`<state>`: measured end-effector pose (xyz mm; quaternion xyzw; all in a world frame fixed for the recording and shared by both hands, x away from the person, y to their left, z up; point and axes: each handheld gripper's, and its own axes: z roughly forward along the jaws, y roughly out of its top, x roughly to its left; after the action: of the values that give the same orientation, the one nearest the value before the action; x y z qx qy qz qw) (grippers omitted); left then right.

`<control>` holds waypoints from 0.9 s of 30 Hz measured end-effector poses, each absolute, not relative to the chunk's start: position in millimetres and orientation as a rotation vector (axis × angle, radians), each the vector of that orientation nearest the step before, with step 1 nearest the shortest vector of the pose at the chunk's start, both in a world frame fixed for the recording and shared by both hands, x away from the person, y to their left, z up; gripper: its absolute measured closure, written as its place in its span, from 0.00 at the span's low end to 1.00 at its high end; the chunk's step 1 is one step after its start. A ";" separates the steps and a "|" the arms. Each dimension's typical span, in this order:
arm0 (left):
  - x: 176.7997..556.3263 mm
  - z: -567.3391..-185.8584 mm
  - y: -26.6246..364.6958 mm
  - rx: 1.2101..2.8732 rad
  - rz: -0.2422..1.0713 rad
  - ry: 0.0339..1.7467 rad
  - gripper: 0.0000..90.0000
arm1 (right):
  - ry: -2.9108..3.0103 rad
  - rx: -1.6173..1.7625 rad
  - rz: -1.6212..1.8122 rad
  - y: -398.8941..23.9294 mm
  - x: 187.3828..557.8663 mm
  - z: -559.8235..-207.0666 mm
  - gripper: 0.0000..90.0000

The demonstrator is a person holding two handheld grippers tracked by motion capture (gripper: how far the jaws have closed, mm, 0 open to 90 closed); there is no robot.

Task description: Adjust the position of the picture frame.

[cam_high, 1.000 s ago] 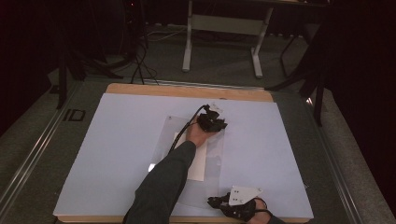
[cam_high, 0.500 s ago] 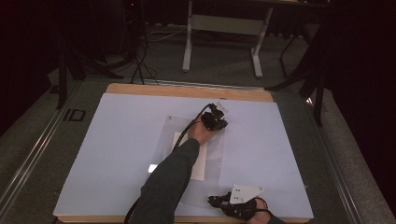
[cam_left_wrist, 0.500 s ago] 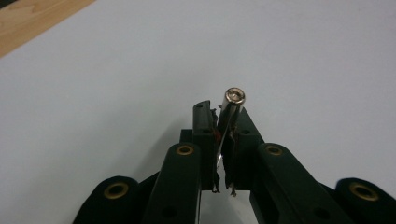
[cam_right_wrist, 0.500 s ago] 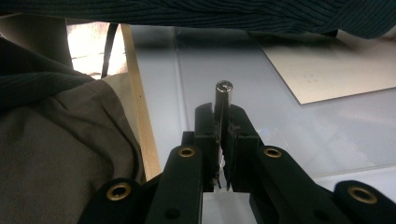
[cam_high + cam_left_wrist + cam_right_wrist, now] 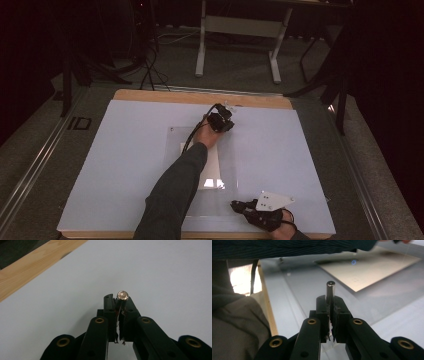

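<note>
Short shiny metal pin (image 5: 122,297) clamped upright in left tongs (image 5: 119,305); similar, possibly identical, pin (image 5: 330,291) in right tongs (image 5: 331,305).

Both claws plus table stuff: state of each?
Left claw: shut on a metal pin, held above the white sheet.
Right claw: shut on a second metal pin.
Clear plate: flat on the sheet.
White card: flat under the plate.

Wooden table (image 5: 150,95), its bare wood showing as a strip along the far edge and a thin line at the near edge. A pale blue sheet (image 5: 125,165) covers nearly all of the top. On the sheet, near the middle, lies a clear plastic panel (image 5: 175,137) with a white card (image 5: 212,167) under or on it; which cannot be told.
</note>
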<state>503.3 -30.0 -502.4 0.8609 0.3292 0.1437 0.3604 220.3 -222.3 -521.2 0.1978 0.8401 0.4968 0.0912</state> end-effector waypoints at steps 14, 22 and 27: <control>505.4 -496.6 11.0 2.233 0.402 0.958 0.95 | 2.408 0.781 1.532 -240.2 234.3 -514.1 0.93; 504.1 -493.1 37.8 2.228 0.402 1.021 0.95 | 2.362 0.846 1.547 -247.0 244.1 -509.5 0.92; 502.3 -491.0 50.8 2.231 0.410 1.054 0.95 | 2.345 0.878 1.536 -251.0 251.9 -508.0 0.92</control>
<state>502.3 50.8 -491.0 0.8466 0.4001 0.1555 0.3148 251.9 -251.0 -508.0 0.2973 0.7941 0.5202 0.1016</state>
